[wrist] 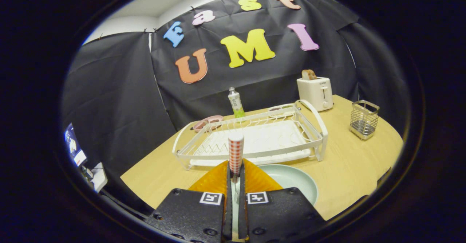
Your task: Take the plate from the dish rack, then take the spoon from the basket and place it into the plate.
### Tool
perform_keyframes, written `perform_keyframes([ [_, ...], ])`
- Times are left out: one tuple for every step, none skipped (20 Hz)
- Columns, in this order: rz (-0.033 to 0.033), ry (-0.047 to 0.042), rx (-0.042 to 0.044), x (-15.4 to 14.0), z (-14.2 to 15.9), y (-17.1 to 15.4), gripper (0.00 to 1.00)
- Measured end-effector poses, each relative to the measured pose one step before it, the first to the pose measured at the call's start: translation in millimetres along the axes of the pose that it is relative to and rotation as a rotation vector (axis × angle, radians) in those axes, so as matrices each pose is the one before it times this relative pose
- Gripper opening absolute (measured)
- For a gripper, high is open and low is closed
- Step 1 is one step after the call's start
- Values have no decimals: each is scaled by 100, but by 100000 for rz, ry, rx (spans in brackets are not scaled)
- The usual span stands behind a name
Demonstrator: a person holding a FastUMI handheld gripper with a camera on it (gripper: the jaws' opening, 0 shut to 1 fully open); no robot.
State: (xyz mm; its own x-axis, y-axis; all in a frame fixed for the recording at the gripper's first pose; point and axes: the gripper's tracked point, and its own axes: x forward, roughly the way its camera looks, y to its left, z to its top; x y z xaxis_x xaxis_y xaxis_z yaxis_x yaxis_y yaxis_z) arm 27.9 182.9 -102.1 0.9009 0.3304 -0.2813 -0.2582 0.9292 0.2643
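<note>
Claw point(236, 179) fingers stand nearly together, both pressing on the thin shaft of the spoon point(236, 153), whose red-and-white checked handle sticks straight up from between the tips. It points level and forward over the near part of the table point(349, 166), its two bodies side by side with only a narrow slot between them. Whether the spoon's bowl end reaches down past the fingers cannot be told, since they hide it.

Just under and slightly right of the fingertips lies the pale green plate point(291, 181), flat on the table, partly covered by the claw. Straight ahead, beyond the spoon, sits the white wire rack point(251, 139) on its tray, with no dishes in its slots. Well off to the right, past the rack's far corner, stands the wire basket point(364, 120). Beyond the rack are a small bottle point(235, 102) with a green label and, to its right, a white toaster point(315, 91) holding a slice of bread point(309, 74). Two shallow dishes rest behind the rack.
</note>
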Motion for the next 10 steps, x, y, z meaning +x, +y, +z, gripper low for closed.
perform_keyframes([
  [362, 1171, 89, 134, -442, -3, 13],
  [-143, -359, -290, -177, 46, -182, 14],
  [-1236, -673, -335, 74, 219, -508, 16],
  [-2043, -894, -134, -94, 288, -567, 18],
  [-1482, -696, 3, -248, 233, -570, 28],
  [-2047, -677, 89, -153, 359, -518, 38],
  [-2595, -662, 257, -289, 355, -819, 54],
  [-1582, -1558, -78, -237, 600, -498, 70],
  [-1747, -1826, -1096, -267, 673, -434, 73],
  [-1240, -2063, -1327, -354, 623, -386, 81],
])
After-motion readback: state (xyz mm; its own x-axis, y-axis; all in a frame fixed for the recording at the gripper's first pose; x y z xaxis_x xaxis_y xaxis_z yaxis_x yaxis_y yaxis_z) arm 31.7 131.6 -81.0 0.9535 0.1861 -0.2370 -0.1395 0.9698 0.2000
